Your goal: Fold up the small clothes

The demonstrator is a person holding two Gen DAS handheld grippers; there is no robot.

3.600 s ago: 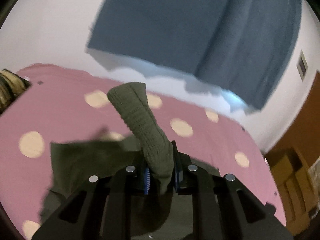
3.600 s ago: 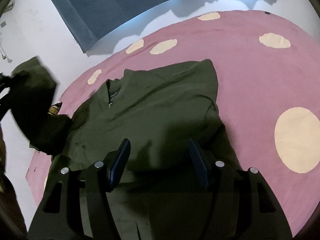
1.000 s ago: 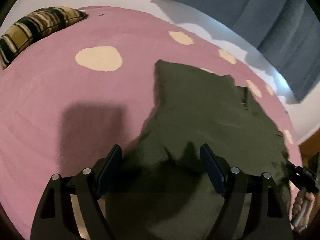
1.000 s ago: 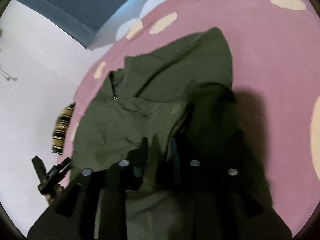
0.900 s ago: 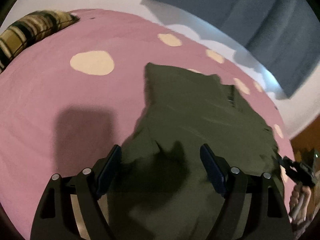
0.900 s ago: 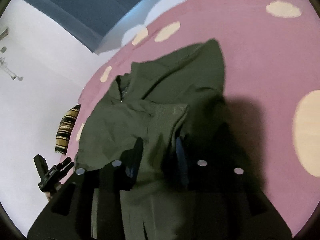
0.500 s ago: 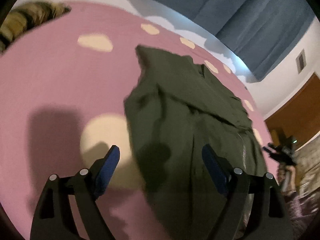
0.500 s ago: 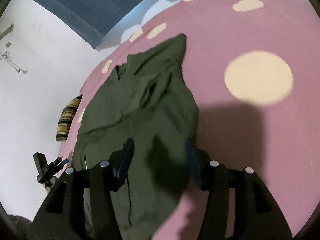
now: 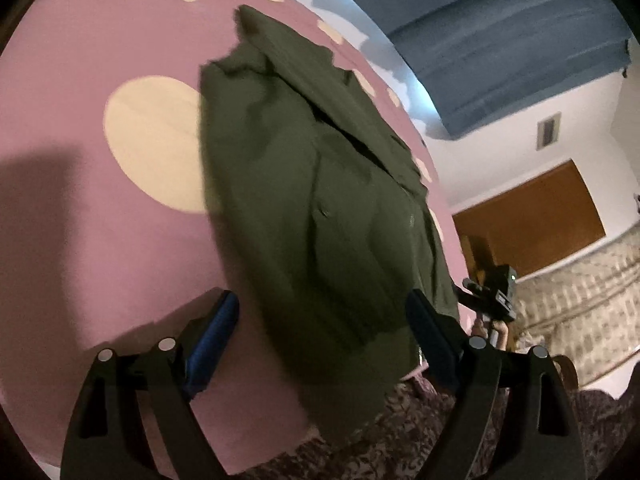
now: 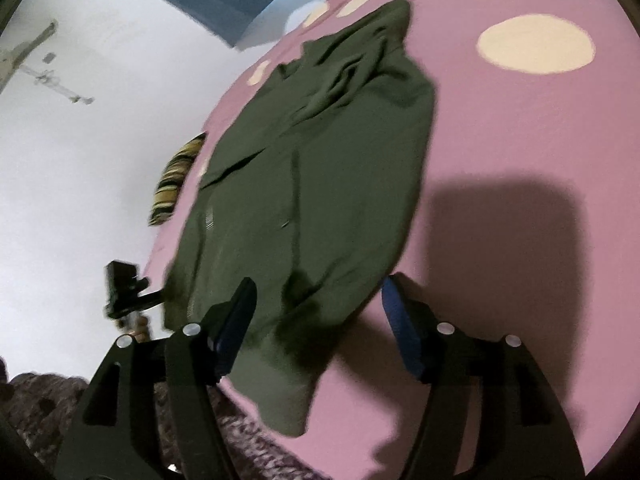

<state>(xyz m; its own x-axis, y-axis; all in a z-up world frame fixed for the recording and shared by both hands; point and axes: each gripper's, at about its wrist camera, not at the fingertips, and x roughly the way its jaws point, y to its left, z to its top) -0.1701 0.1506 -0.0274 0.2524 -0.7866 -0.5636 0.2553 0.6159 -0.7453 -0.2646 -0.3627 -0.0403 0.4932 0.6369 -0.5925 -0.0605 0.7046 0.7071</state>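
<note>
An olive green jacket (image 9: 320, 200) lies on the pink bed sheet (image 9: 100, 220) with cream dots, both sleeves folded in over its body. Its lower hem (image 10: 280, 392) reaches the bed's near edge. My left gripper (image 9: 320, 320) hovers open over the hem's left side, the cloth under the gap and untouched by the pads. My right gripper (image 10: 318, 316) is over the hem's right side, its jaws opening, with cloth below them but nothing gripped. Each view shows the other gripper beside the jacket: the right gripper (image 9: 492, 292) and the left gripper (image 10: 124, 288).
A striped pillow (image 10: 176, 184) lies at the bed's far left edge. A dark patterned blanket (image 9: 380, 432) runs along the near edge. Blue curtains (image 9: 500, 40) hang on the white wall behind, and a brown door (image 9: 532, 216) stands to the right.
The right gripper has let go of the sleeve and opened, leaving the sleeve folded across the jacket. Both grippers have drawn back toward the hem at the bed's near edge.
</note>
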